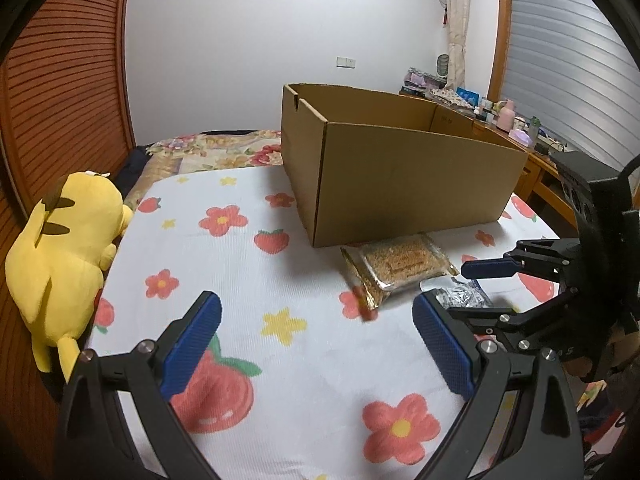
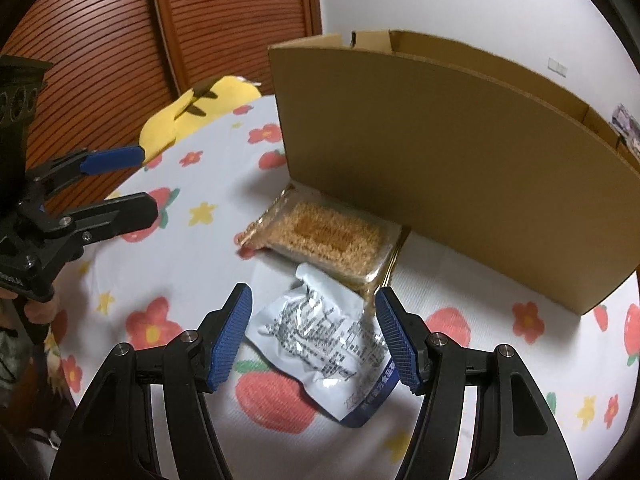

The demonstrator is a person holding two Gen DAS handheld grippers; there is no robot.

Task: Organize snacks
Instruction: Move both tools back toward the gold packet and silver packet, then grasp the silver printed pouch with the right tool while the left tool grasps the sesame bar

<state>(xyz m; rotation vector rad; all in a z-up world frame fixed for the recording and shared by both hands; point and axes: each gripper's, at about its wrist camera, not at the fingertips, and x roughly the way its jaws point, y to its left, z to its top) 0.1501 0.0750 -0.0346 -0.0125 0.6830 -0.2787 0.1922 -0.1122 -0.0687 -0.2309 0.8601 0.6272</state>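
An open cardboard box (image 1: 400, 176) stands on the bed (image 1: 240, 264), its contents hidden. At its six o'clock lie a cereal-bar packet (image 2: 324, 240) and a crumpled white sachet (image 2: 320, 340). The right gripper (image 2: 312, 336) fingers straddle the sachet without pressing; the left gripper (image 1: 316, 344) fingers gape wide, holding nothing.

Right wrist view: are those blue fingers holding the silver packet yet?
No. The right gripper stands open around the silver packet, with gaps on both sides. The left gripper holds nothing.

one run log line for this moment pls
step: reach | right tool: open above silver packet | left tool: open, empty | noodle pack: beside cardboard box | nothing held
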